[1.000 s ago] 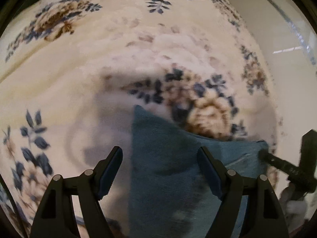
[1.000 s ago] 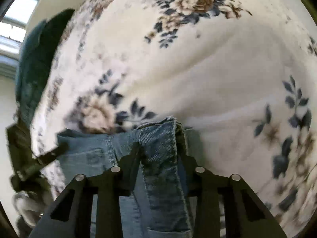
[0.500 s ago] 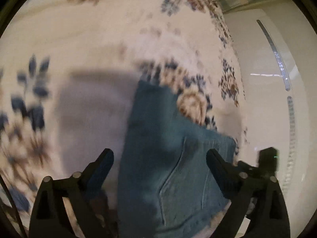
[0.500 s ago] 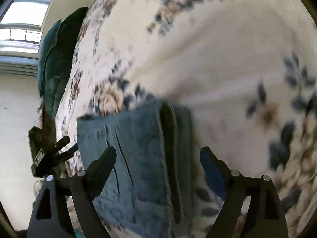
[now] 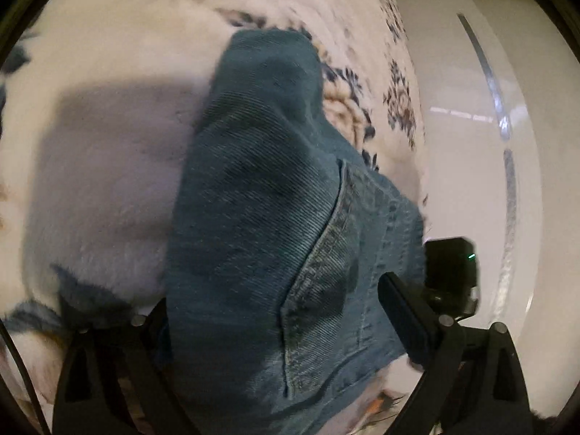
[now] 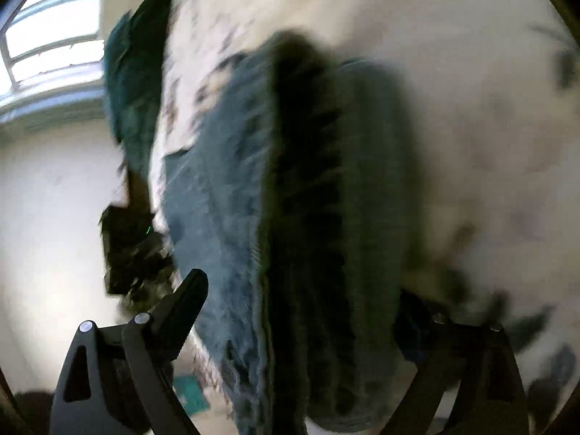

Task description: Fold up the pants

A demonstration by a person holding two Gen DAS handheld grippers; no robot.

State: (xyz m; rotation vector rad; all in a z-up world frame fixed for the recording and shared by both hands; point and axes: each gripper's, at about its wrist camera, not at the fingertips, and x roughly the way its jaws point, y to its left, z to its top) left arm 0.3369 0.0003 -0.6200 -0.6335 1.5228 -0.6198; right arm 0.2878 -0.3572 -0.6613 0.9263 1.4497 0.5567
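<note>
Folded blue jeans (image 5: pixel 261 217) lie on a cream floral blanket (image 5: pixel 108 166) at the bed's edge, back pocket seam up. My left gripper (image 5: pixel 275 301) is open wide and straddles the near end of the jeans without pressing them. Its left finger is partly hidden behind the denim. In the blurred right wrist view the jeans (image 6: pixel 224 188) show stacked layers with a dark fold. My right gripper (image 6: pixel 301 290) straddles them, its jaws still opening and its pads clear of the cloth. Each gripper shows in the other's view: the right one (image 5: pixel 449 275), the left one (image 6: pixel 127 250).
The blanket (image 6: pixel 471 108) covers the whole bed. A pale floor (image 5: pixel 471 181) runs beside the bed edge close to the jeans. A dark green cloth (image 6: pixel 134 72) lies at the far bed edge below a bright window (image 6: pixel 47 47).
The right gripper let go of the denim it was pinching and opened wide. The left gripper opened wider. Both dipped closer, and the jeans fill more of each view.
</note>
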